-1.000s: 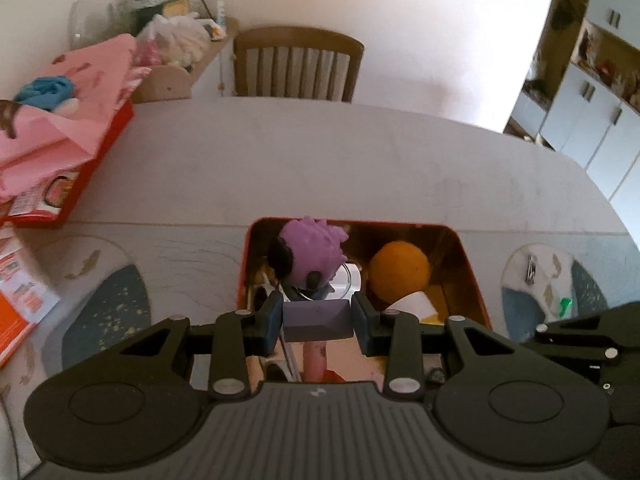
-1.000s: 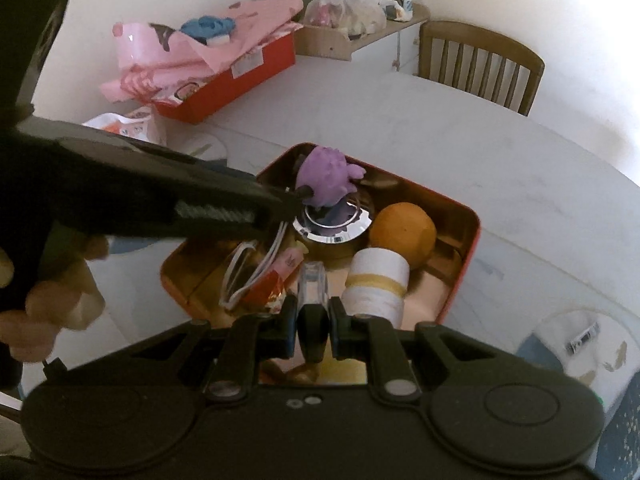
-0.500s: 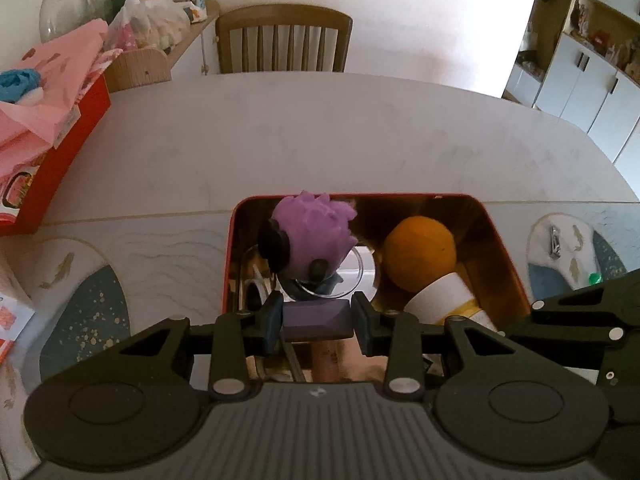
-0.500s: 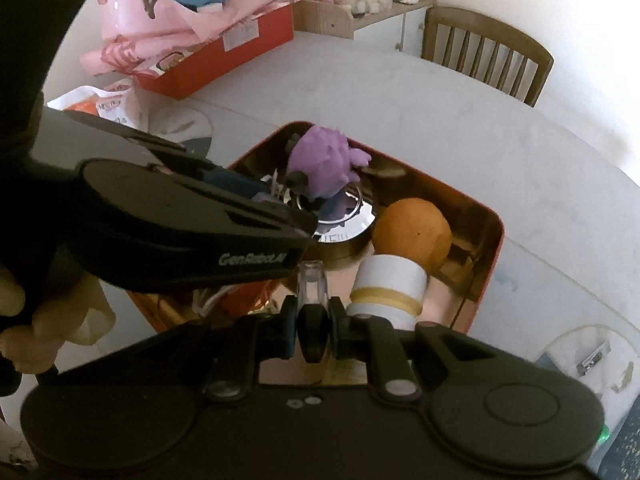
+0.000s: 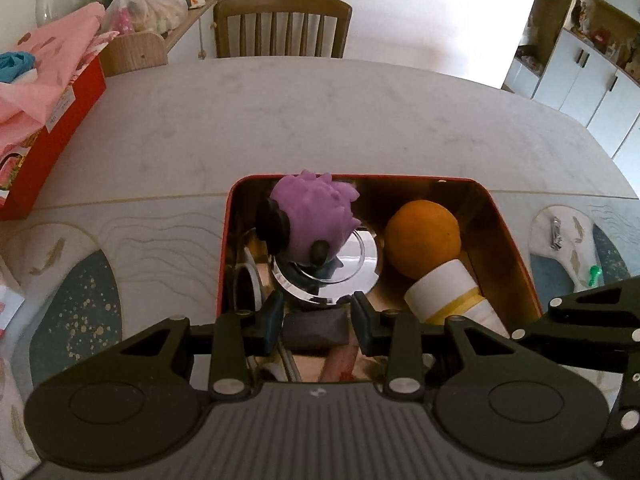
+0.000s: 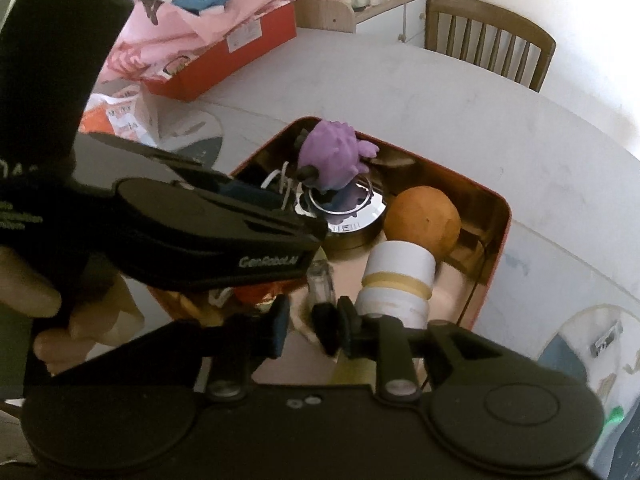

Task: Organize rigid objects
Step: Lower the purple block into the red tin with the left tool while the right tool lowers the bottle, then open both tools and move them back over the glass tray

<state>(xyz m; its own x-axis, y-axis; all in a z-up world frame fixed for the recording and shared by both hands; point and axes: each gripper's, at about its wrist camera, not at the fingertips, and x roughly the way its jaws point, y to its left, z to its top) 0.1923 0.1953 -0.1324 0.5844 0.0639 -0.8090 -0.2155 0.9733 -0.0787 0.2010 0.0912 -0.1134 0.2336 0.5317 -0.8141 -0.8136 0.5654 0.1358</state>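
Big pale marble-look desk [image 5: 320, 120] with a wooden chair [image 5: 280, 24] behind and white cabinets [image 5: 592, 80] off to the right. A red tin [image 5: 516, 240] holds an orange [image 5: 424, 236] and purple toy [image 5: 316, 216]. Left gripper [image 5: 316, 320] fingers are clamped on a dark block [image 5: 314, 328] over the tin; right gripper [image 6: 306, 326] fingers are spread apart, grasping nothing.

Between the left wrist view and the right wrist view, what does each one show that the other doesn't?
Only the left wrist view shows the white cabinets and the dark purple block that the left hand-held gripper is shut on. Only the right wrist view shows the person's hand, the clear little bottle between the right hand-held gripper's parted fingers, and the orange packet. Both show the red tin, purple toy, orange ball, white roll, chair and pink-filled red box.
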